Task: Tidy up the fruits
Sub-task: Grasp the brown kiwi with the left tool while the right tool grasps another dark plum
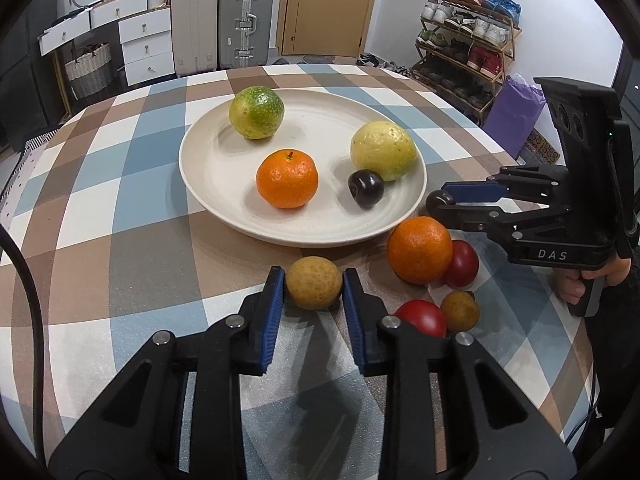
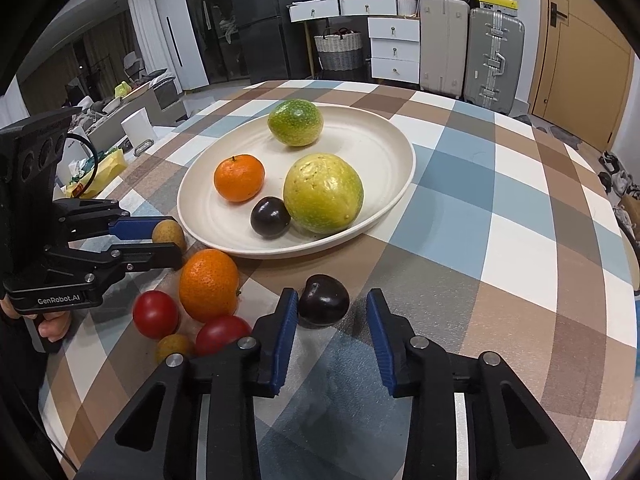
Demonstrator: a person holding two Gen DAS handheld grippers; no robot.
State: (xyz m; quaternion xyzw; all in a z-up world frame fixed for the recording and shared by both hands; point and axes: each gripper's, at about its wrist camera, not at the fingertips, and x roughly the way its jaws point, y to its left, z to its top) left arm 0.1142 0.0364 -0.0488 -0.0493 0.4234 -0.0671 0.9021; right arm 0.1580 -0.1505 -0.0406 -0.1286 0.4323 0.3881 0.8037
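Note:
My left gripper is shut on a small tan round fruit that rests on the checked tablecloth just in front of the cream plate. My right gripper stands open around a dark plum on the cloth; the plum touches the left pad and a gap shows at the right pad. On the plate lie a green citrus, a mandarin, a yellow-green guava and a second dark plum.
Between the two grippers lie an orange, two red tomatoes and another small tan fruit. A hand holds the right gripper's handle. Suitcases, drawers and a shoe rack stand beyond the round table.

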